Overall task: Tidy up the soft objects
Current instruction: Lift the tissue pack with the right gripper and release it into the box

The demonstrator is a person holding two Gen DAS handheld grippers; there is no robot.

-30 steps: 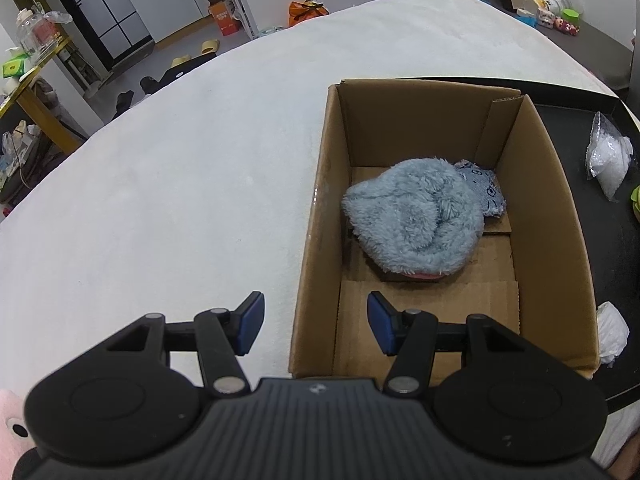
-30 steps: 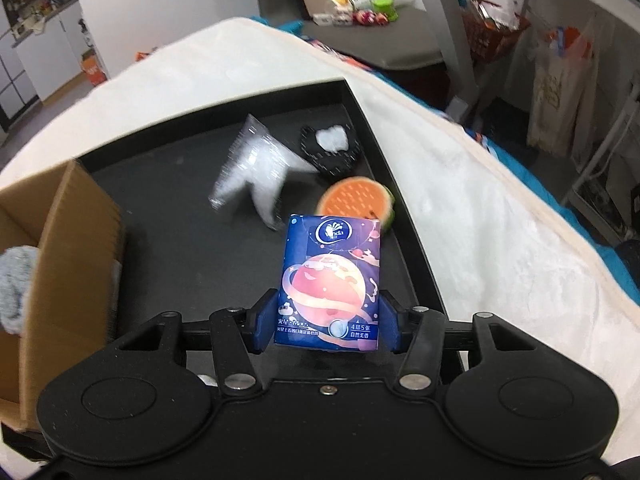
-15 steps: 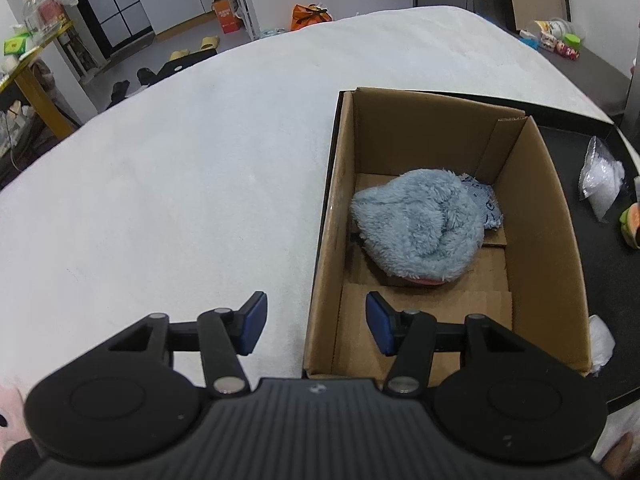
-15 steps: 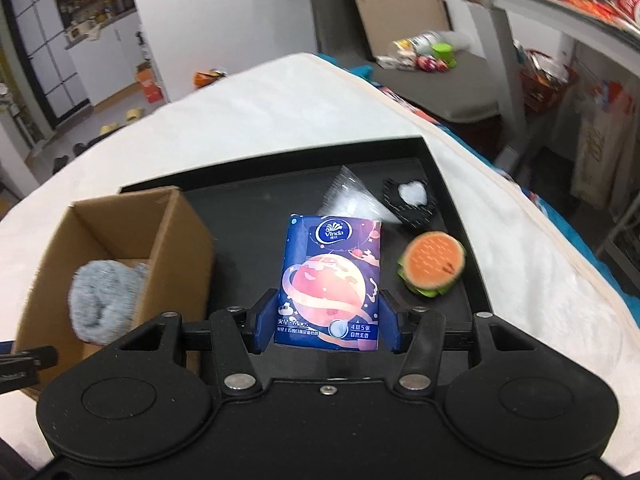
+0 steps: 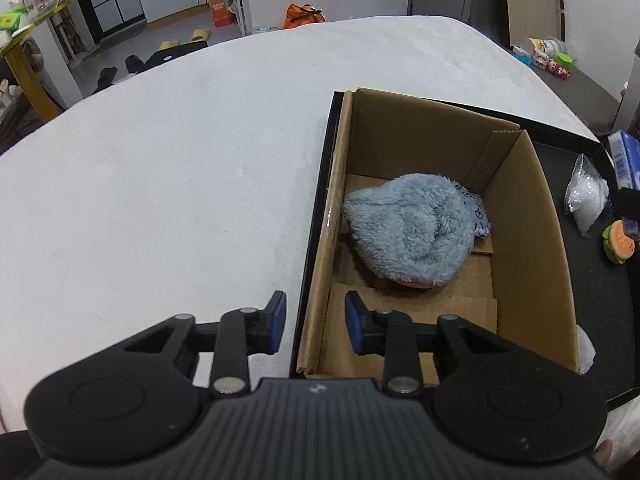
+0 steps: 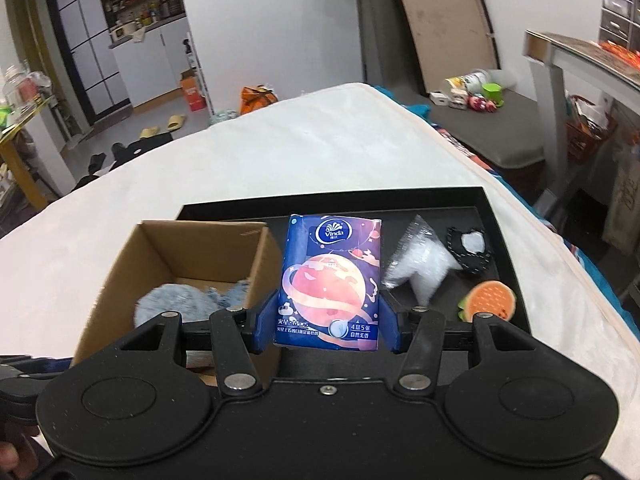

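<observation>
Tissue pack (image 6: 330,280), a blue soft packet printed with a planet, sits upright between the blue pads of the right hand-held gripper (image 6: 327,320), pinched at its lower sides so its face stays clear and it can be carried without crushing. It hangs above the black tray (image 6: 496,216), just beside the open cardboard box (image 6: 120,264), which stands at the tray's left end and looks to be the collecting place for the soft things. A fluffy blue-grey plush item (image 5: 408,232) already lies on the box floor, leaving room near the front wall. The left hand-held gripper (image 5: 316,322) straddles the box's left wall (image 5: 320,240), its jaws closing with that cardboard edge between them but the pads not yet pressing, probably to steady the box for the drop. A clear bag of white filling (image 6: 420,264), a burger-shaped toy (image 6: 490,298) and a small black-rimmed piece (image 6: 472,250) wait on the tray. Tray and box rest on a white bed (image 5: 180,160).
</observation>
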